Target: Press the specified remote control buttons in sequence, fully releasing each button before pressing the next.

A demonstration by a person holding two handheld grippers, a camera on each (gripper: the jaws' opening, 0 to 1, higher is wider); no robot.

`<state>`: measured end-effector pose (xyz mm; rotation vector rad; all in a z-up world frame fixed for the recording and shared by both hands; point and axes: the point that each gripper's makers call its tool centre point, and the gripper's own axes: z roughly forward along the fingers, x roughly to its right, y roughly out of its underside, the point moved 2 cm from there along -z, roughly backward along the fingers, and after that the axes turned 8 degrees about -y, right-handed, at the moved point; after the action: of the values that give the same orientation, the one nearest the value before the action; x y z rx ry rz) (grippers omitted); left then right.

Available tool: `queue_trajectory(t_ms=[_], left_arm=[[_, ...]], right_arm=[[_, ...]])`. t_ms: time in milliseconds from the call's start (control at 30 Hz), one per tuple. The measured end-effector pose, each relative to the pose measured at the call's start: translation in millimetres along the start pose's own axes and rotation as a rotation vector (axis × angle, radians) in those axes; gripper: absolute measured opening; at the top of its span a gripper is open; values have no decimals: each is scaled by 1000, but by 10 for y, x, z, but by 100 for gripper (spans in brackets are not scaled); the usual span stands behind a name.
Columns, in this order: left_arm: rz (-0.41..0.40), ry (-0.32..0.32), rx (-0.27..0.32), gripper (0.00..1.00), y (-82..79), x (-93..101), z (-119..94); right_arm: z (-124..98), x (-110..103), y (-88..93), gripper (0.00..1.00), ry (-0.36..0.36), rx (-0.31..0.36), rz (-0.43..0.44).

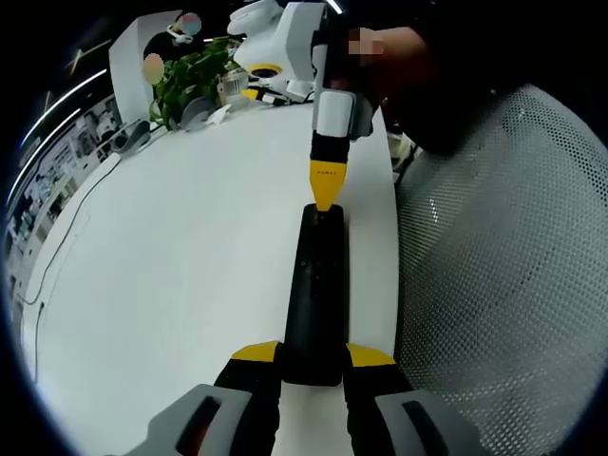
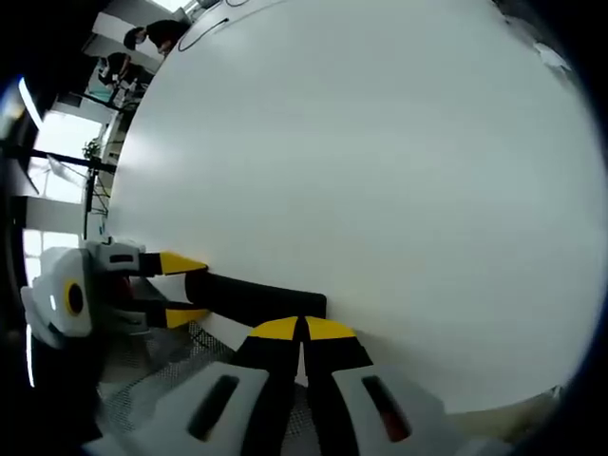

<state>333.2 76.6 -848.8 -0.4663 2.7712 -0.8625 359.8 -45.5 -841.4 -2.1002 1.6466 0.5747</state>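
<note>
Black remote control (image 1: 316, 294), centre frame on white table (image 1: 171, 285): near end clamped by left gripper (image 1: 313, 358); right gripper (image 1: 326, 198), jaws together, tip on far end

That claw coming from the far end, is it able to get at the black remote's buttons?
Probably yes: the right claw, shut to a point, already sits at the remote far end, nothing between, while the left claw clamps the near end.
</note>
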Motion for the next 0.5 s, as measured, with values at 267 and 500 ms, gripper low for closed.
queue_trajectory(t_ms=[267,500], left_arm=[[-1,-2,2,25,2,-1,1],[-4,-4,2,25,2,-1,1]], right_arm=[[-24,-88,-57,0,-20,25,-12],[20,-87,-27,0,-22,0,-16]])
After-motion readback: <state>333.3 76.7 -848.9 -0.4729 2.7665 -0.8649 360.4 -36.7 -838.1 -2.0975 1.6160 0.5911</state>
